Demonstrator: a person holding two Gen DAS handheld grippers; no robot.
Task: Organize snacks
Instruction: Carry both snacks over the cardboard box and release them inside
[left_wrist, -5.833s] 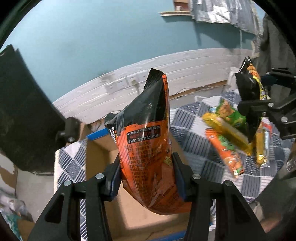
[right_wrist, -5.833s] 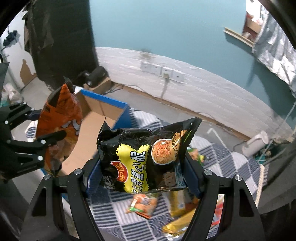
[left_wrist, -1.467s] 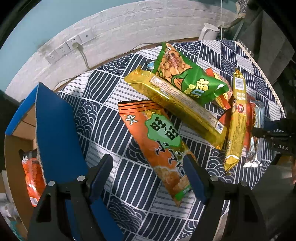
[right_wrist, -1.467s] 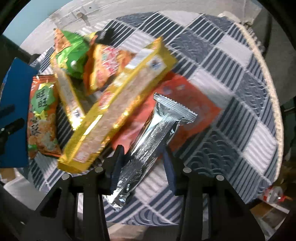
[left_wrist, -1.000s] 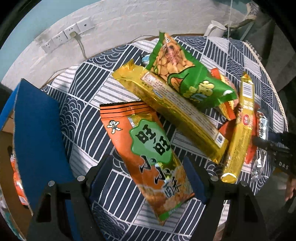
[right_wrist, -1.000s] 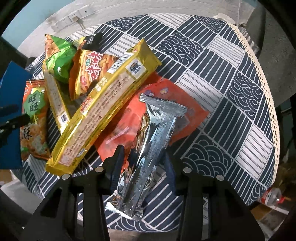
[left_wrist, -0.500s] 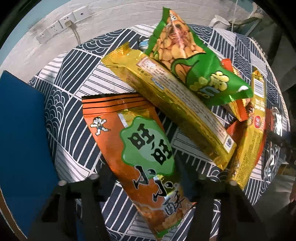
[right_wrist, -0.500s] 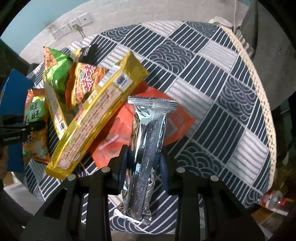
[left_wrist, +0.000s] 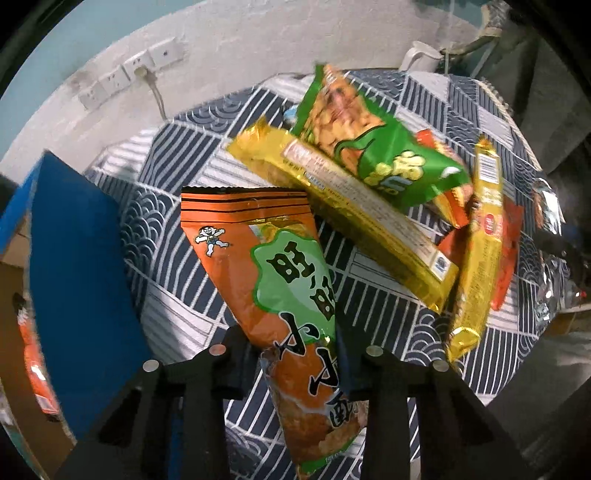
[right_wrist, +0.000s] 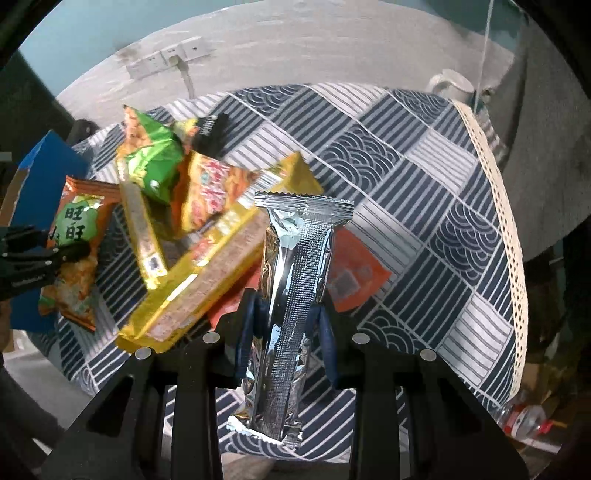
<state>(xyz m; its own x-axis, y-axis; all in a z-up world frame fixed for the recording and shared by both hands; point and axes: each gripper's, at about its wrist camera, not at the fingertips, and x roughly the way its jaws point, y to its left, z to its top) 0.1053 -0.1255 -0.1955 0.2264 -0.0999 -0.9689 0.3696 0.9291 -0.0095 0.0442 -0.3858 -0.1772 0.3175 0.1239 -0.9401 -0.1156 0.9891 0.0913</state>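
The left gripper (left_wrist: 295, 354) is clamped on the lower part of the orange rice-cracker bag (left_wrist: 273, 288), whose serrated top edge points toward the wall with its row of sockets (left_wrist: 129, 74). The right gripper (right_wrist: 286, 328) is closed on the silver foil packet (right_wrist: 295, 280), held upright between its blue-padded fingers (right_wrist: 247, 325).

Taking the orange rice-cracker bag as the landmark: the long gold biscuit pack (left_wrist: 343, 214) lies just beside it on the right, partly under the green peanut bag (left_wrist: 373, 144). Farther right lies a narrow yellow wafer pack (left_wrist: 476, 251) over a red-orange packet (left_wrist: 509, 251). To the bag's left stands the blue flap of the cardboard box (left_wrist: 74, 266), with another orange bag (left_wrist: 33, 354) inside it. Everything rests on the navy-and-white patterned tablecloth (left_wrist: 173, 192).
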